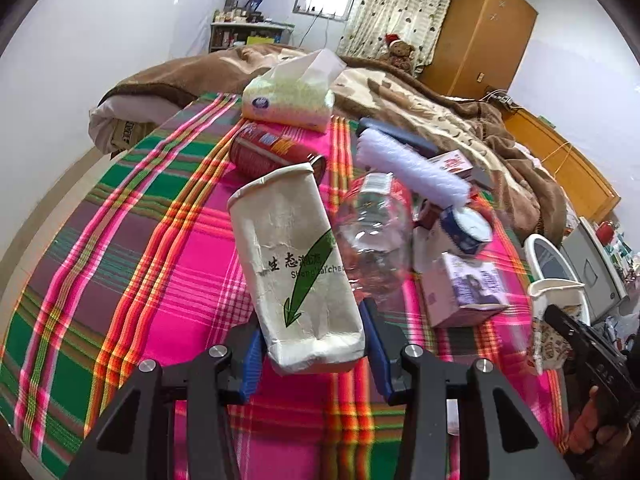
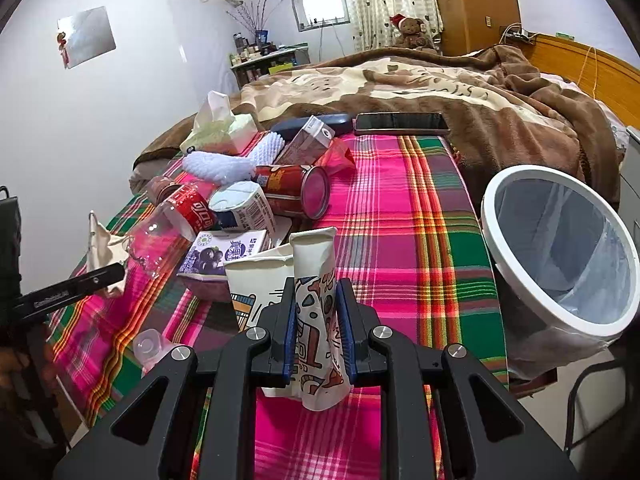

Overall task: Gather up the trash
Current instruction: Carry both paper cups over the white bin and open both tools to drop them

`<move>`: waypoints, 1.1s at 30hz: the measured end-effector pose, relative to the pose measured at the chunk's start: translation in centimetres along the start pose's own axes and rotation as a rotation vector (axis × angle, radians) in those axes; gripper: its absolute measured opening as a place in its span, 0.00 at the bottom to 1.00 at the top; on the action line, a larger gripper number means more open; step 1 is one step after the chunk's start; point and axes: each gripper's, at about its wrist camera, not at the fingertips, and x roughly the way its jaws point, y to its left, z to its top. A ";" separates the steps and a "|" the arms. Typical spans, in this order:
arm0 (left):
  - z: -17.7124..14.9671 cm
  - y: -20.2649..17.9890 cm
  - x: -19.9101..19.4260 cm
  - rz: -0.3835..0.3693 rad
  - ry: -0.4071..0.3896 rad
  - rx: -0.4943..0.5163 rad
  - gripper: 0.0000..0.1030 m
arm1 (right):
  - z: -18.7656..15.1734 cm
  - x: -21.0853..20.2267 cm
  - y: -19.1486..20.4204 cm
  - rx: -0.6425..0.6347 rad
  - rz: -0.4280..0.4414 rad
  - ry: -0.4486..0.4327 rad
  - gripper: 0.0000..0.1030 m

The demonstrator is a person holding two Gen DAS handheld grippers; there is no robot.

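Above the plaid cloth (image 2: 420, 240), my left gripper (image 1: 314, 350) pinched a crumpled white paper cup (image 1: 298, 268), my right gripper (image 2: 318, 334) a flattened patterned cup (image 2: 318, 320); the white-rimmed bin (image 2: 560, 248) stood at the table's right edge

Right claw (image 2: 316, 330) pinches a flattened, seemingly paper cup (image 2: 318, 312).

Two paper cups are showing — a crumpled white one (image 1: 298, 268) with a green arrow and a flattened patterned one (image 2: 320, 320). One clear bottle (image 2: 168, 220) with a red label is lying in the pile, alongside one red can (image 2: 296, 192). Three cartons are showing: a purple one (image 2: 224, 256), a white-and-blue one (image 2: 244, 208) and a brown one (image 2: 308, 140). One tissue pack (image 2: 220, 132), one foam net (image 2: 224, 164), one phone (image 2: 402, 123) and one dark case (image 2: 344, 122) are lying there — plus one white-rimmed bin (image 2: 560, 248) and one teddy bear (image 2: 412, 32).
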 end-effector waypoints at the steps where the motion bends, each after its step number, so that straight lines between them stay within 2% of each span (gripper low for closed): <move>1: 0.1 -0.3 -0.4 -0.004 -0.006 0.007 0.43 | 0.0 -0.1 0.0 -0.001 0.000 -0.003 0.19; 11: 1.1 -4.8 -3.2 -0.076 -0.051 0.091 0.43 | 0.8 -1.7 -1.2 0.028 -0.013 -0.042 0.19; 16: 2.1 -8.5 -3.6 -0.144 -0.058 0.155 0.43 | 1.6 -3.2 -3.1 0.056 -0.043 -0.078 0.19; 26: 3.3 -16.5 -1.9 -0.277 -0.029 0.260 0.44 | 2.7 -4.9 -8.5 0.141 -0.161 -0.120 0.19; 33: 3.5 -22.3 1.0 -0.369 0.033 0.320 0.44 | 3.7 -5.7 -12.7 0.191 -0.257 -0.144 0.19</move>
